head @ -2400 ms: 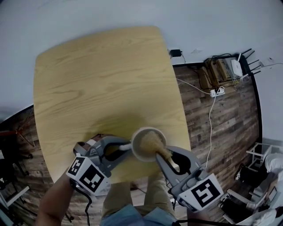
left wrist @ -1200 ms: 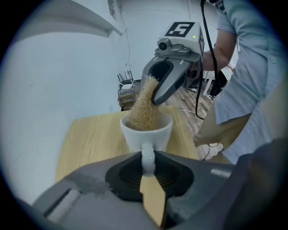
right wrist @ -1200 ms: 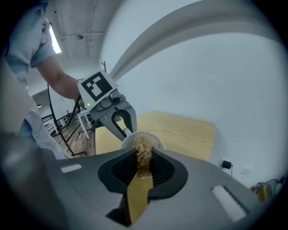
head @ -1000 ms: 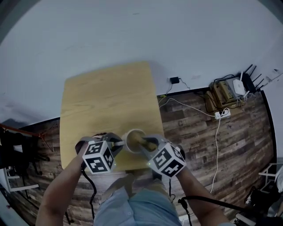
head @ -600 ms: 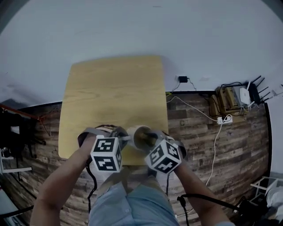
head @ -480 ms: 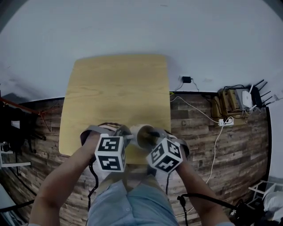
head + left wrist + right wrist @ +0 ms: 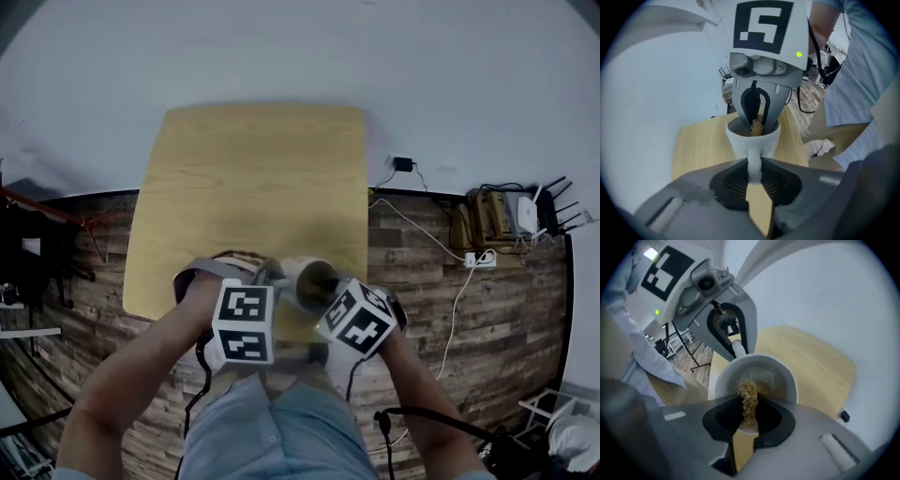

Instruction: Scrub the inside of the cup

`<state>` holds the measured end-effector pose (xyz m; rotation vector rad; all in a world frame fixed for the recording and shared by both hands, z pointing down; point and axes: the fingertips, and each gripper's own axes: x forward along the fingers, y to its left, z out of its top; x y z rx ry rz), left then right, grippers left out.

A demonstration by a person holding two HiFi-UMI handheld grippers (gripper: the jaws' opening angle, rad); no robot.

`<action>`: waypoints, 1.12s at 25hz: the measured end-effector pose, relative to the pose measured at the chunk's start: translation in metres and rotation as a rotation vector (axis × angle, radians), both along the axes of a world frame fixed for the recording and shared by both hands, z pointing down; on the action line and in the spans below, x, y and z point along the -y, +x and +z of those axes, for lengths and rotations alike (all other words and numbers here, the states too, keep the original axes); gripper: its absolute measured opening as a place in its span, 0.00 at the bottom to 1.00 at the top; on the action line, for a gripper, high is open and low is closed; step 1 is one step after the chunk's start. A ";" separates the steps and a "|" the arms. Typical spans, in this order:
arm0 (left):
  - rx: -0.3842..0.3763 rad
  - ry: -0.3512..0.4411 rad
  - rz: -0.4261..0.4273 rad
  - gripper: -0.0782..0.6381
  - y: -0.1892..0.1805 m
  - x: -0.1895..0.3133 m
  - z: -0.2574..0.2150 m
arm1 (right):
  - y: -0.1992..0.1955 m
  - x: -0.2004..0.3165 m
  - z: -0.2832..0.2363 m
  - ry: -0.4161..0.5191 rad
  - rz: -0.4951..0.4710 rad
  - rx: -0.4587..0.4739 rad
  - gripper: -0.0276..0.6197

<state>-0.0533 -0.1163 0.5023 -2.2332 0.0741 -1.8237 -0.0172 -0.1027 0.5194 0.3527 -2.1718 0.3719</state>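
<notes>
A: Right gripper (image 7: 749,420) has tipped down further into the cup (image 7: 780,376) since the earlier frames. Left gripper (image 7: 754,173) hasn't shifted.
B: Room?
A: Bench (image 7: 244,178) runs wide beyond the cup toward the wall. Cup sits close to the front edge, right half, with the right edge nearby.
B: Fingers?
A: Left fingers are clamped on the cup handle (image 7: 754,164). Right fingers pinch the fibrous scrubber (image 7: 749,397), tuft just past the rim.

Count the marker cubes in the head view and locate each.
2: left cube atop the left gripper, left of the cup; right cube atop the right gripper, right of it. None seem hidden.
</notes>
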 end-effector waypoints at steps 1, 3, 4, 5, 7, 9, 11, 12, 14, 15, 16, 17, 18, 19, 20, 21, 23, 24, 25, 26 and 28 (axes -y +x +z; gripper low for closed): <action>0.001 0.000 0.002 0.20 -0.001 0.000 0.000 | -0.002 -0.001 -0.001 -0.031 0.007 0.032 0.13; 0.002 0.000 0.003 0.20 -0.002 -0.001 0.000 | -0.006 -0.001 -0.004 -0.081 0.029 0.103 0.13; 0.002 -0.002 0.002 0.21 -0.003 0.000 0.000 | -0.009 0.000 -0.008 -0.095 0.046 0.145 0.13; 0.003 -0.003 0.003 0.20 -0.003 0.000 0.000 | -0.011 0.004 -0.012 -0.100 0.070 0.193 0.13; 0.009 0.001 0.014 0.21 -0.001 0.000 0.000 | -0.014 0.013 -0.023 -0.084 0.128 0.279 0.13; 0.017 0.009 0.026 0.20 0.002 0.000 0.000 | -0.012 0.021 -0.029 -0.044 0.177 0.301 0.13; 0.019 0.009 0.030 0.20 0.003 0.000 0.000 | -0.009 0.025 -0.030 -0.006 0.202 0.290 0.13; 0.019 0.009 0.031 0.20 0.003 -0.001 0.000 | -0.007 0.027 -0.030 0.009 0.211 0.281 0.13; 0.021 0.011 0.034 0.20 0.002 -0.001 -0.001 | -0.003 0.030 -0.031 0.037 0.229 0.260 0.13; 0.022 0.013 0.034 0.20 0.002 -0.001 -0.001 | -0.001 0.032 -0.032 0.054 0.237 0.248 0.13; 0.024 0.015 0.035 0.20 0.002 0.000 -0.001 | 0.000 0.033 -0.034 0.075 0.243 0.237 0.13; 0.026 0.017 0.036 0.20 0.002 0.000 -0.001 | 0.002 0.035 -0.035 0.101 0.245 0.224 0.13; 0.027 0.018 0.037 0.20 0.002 0.000 -0.001 | 0.004 0.036 -0.035 0.129 0.243 0.208 0.13; 0.028 0.020 0.039 0.20 0.003 0.001 -0.001 | 0.005 0.036 -0.035 0.157 0.238 0.189 0.13; 0.029 0.022 0.040 0.20 0.003 0.001 -0.001 | 0.007 0.036 -0.033 0.181 0.229 0.167 0.13; 0.030 0.024 0.041 0.20 0.004 0.001 -0.001 | 0.008 0.035 -0.031 0.197 0.219 0.145 0.13; 0.030 0.024 0.042 0.20 0.004 0.000 -0.001 | 0.011 0.033 -0.028 0.210 0.196 0.103 0.13; 0.028 0.022 0.040 0.20 0.004 0.000 -0.001 | 0.012 0.032 -0.025 0.210 0.184 0.084 0.13; 0.027 0.019 0.039 0.20 0.005 0.000 0.000 | 0.014 0.030 -0.023 0.206 0.173 0.066 0.13; 0.026 0.016 0.038 0.20 0.005 -0.001 0.000 | 0.016 0.028 -0.021 0.200 0.163 0.051 0.13; 0.025 0.012 0.036 0.20 0.007 -0.001 0.001 | 0.019 0.024 -0.017 0.184 0.144 0.022 0.13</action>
